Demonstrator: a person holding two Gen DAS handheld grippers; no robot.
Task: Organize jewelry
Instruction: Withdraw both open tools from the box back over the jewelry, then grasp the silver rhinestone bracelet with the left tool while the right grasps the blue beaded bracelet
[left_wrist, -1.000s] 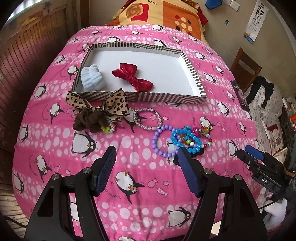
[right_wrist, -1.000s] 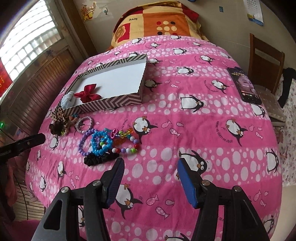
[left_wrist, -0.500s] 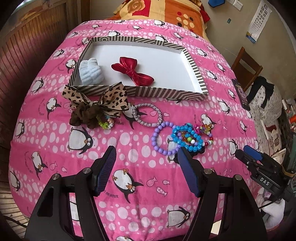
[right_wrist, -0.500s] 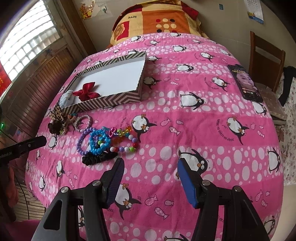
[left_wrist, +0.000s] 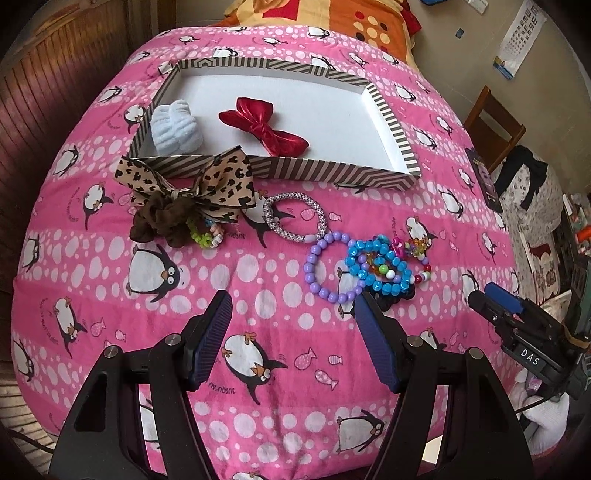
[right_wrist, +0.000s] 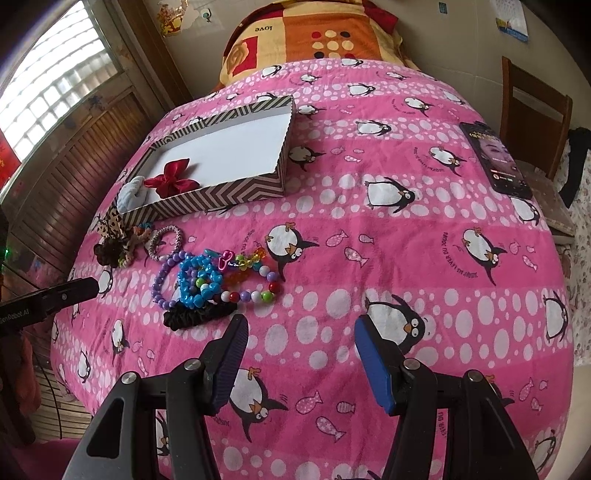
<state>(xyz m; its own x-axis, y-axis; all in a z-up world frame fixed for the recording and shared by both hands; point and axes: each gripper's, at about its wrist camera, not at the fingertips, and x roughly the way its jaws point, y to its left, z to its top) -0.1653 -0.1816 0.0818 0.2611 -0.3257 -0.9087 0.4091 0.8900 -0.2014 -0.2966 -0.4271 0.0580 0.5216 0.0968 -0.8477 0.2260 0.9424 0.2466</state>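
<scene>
The jewelry lies on the bed's pink penguin blanket (left_wrist: 110, 277), just in front of the striped box (left_wrist: 280, 168): a purple bead bracelet (left_wrist: 325, 280) overlapping a blue bead bracelet (left_wrist: 384, 269), a silver braided band (left_wrist: 295, 218) nearer the box, and a leopard bow (left_wrist: 207, 181) touching its front wall. Inside the box sit a red bow (left_wrist: 264, 125) and a pale blue scrunchie (left_wrist: 175, 127). The left gripper (left_wrist: 291, 321) hovers before the beads, fingers spread and empty. The right gripper (right_wrist: 299, 343) likewise, beside a black scrunchie (right_wrist: 199, 314).
</scene>
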